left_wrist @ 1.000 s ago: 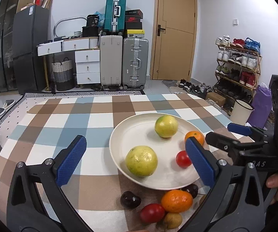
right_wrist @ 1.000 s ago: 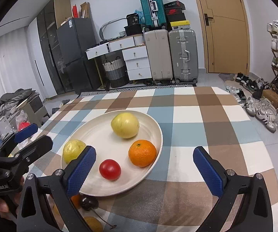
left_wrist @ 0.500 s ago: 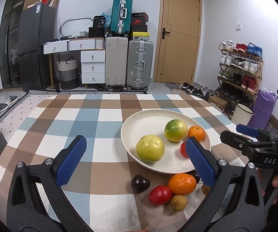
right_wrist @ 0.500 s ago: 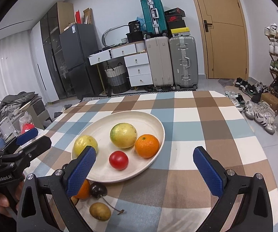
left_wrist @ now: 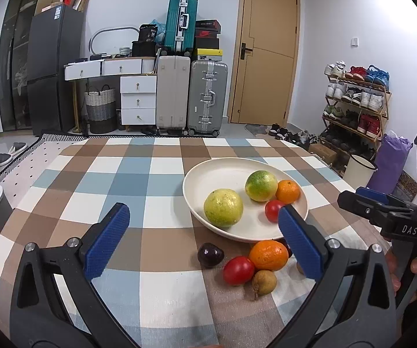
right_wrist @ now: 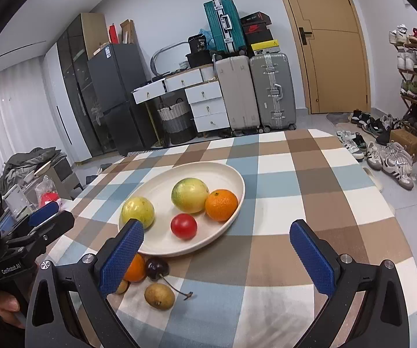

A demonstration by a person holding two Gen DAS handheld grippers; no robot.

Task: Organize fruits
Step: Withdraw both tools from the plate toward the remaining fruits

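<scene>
A cream plate on the checked tablecloth holds two yellow-green citrus fruits, an orange and a red tomato. In front of the plate lie a dark cherry, a tomato, an orange and a brown longan. My left gripper is open and empty, above the near table. My right gripper is open and empty, near the plate's front edge.
The table's far edge faces suitcases, a drawer unit and a door. A shoe rack stands at the right. A white bin sits beside the table's right edge.
Both grippers have drawn back and risen from the plate. More loose fruit in front of the plate has come into view. Both stay open.
</scene>
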